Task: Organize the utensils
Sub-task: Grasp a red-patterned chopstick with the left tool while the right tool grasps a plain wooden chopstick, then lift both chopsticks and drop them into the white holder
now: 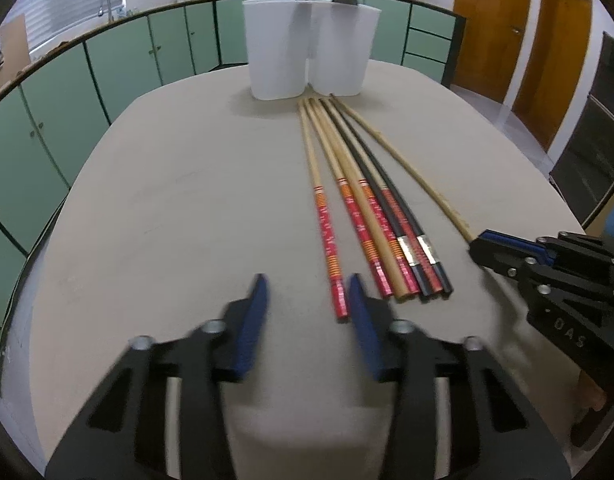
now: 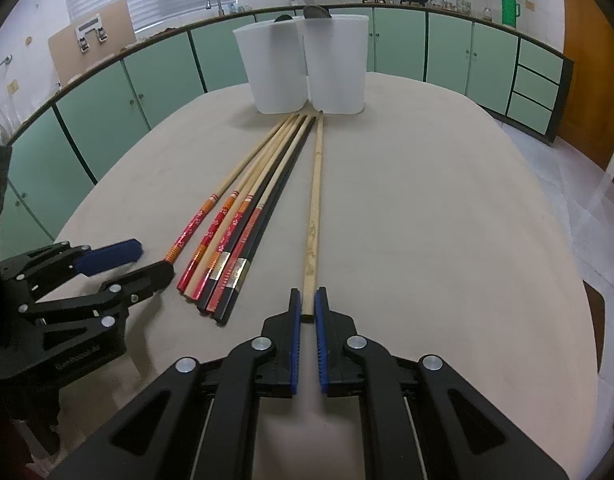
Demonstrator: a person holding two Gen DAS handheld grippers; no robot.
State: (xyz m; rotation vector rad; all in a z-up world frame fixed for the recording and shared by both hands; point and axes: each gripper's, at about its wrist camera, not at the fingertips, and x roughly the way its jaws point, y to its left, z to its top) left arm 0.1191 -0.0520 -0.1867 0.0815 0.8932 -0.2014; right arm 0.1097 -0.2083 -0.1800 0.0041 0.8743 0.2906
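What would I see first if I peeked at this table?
A fan of long chopsticks lies mid-table, tips pointing at two white tubs at the far edge. The right gripper pinches the near end of a plain wooden chopstick lying apart on the right, while the left gripper waits open near the red-patterned ends.

Beige table (image 1: 187, 200), 2 white containers (image 1: 307, 48) at far edge, 6 chopsticks (image 1: 347, 200) fanned flat
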